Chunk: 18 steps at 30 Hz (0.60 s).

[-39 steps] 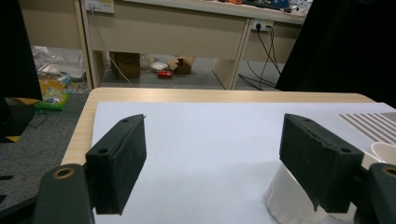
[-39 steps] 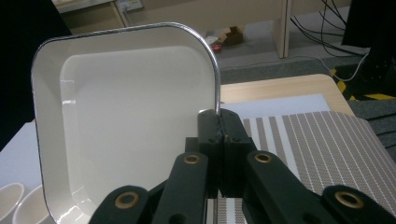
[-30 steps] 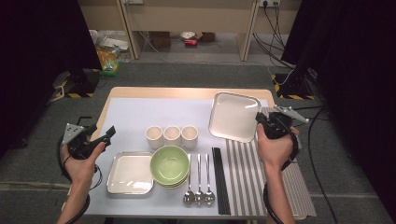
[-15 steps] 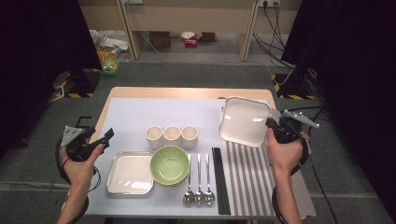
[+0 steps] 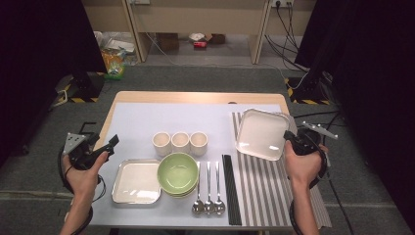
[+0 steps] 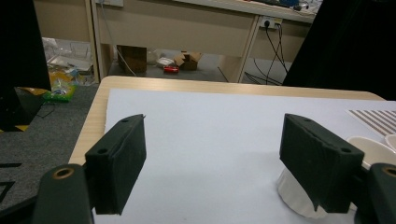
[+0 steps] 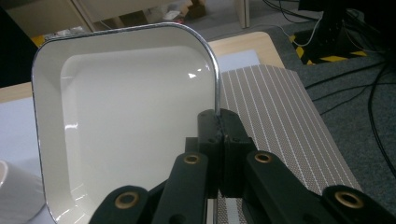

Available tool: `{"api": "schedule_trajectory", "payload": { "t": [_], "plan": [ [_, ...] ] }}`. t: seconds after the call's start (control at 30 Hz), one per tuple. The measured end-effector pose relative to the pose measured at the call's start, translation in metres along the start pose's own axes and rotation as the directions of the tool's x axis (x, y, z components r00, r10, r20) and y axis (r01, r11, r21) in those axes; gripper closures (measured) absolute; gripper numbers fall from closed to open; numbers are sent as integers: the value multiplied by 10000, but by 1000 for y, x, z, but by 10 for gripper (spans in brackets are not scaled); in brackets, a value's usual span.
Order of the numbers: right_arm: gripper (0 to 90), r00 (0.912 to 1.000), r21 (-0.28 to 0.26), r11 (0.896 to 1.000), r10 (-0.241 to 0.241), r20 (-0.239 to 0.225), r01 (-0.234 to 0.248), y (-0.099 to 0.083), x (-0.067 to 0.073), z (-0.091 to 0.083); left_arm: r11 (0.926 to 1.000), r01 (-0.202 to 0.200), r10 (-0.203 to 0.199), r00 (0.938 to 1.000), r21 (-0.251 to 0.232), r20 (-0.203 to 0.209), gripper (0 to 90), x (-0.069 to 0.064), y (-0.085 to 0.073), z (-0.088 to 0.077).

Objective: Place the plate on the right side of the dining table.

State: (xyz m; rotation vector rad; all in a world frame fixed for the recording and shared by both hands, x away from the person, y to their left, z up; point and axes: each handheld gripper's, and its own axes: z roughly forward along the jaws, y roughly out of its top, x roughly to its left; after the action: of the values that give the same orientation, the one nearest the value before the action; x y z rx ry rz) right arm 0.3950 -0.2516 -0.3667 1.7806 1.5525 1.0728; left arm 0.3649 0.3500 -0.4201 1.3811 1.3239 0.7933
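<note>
A square cream plate with a metal rim hangs tilted over the striped placemat at the table's right. My right gripper is shut on its near right rim; in the right gripper view the jaws pinch the plate edge at my right gripper. My left gripper hovers open off the table's left edge, nothing between its fingers. A second square plate lies flat at the front left, beside stacked green bowls.
Three cream cups stand in a row mid-table; one cup shows behind my left gripper's right jaw. Three spoons and black chopsticks lie at the front. A pale mat covers the tabletop.
My right gripper carried the tilted plate rightward and toward the front, lowering it over the striped placemat. The left gripper stayed still.
</note>
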Motion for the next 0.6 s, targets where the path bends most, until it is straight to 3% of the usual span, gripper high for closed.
{"api": "schedule_trajectory", "payload": {
  "t": [0.6],
  "plan": [
    [894, 9983, 1010, 9944, 252, 528, -305, -23, -23, 23, 10000, 50, -50, 10000, 0, 57, 221, -3, 0, 3]
  ]
}}
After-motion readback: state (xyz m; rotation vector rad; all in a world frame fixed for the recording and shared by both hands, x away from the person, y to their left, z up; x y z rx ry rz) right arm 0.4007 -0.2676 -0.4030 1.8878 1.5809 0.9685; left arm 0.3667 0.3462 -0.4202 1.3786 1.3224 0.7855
